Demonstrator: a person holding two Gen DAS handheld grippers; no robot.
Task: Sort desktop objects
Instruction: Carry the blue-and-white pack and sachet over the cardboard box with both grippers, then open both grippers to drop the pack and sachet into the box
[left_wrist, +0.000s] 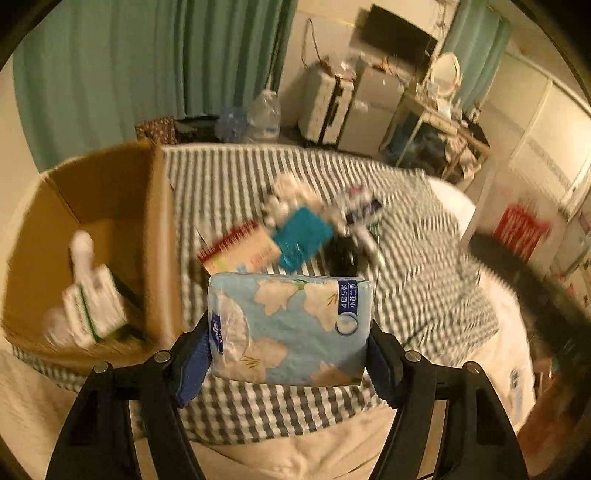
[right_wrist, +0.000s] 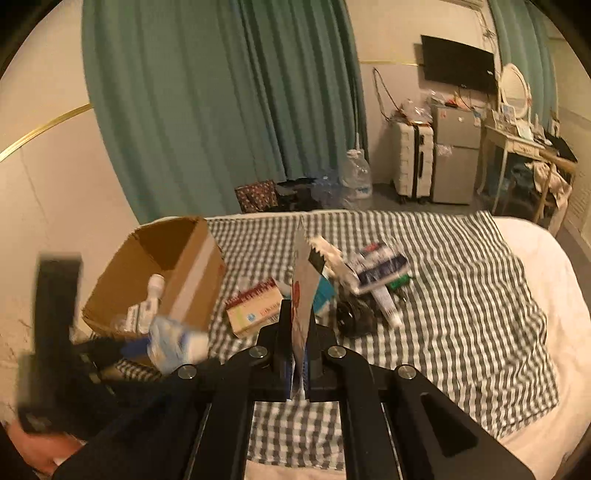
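Black left gripper (left_wrist: 290, 354) with silver screws and, seemingly, blue pads (left_wrist: 192, 365)

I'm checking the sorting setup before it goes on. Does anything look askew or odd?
The cardboard box looks tipped, its open mouth leaning sideways on the checked cloth. The unsorted items lie in a jumbled heap beside it. No spill or damage shows.

Teal curtains (right_wrist: 207, 110) hang along the far wall. A large water jug (right_wrist: 356, 173) stands on the floor below them, near a white suitcase (right_wrist: 412, 162) and a small grey fridge (right_wrist: 452, 155). A dark television (right_wrist: 458, 62) is mounted above, beside an oval mirror (right_wrist: 513, 88) on a dressing table (right_wrist: 517, 147).
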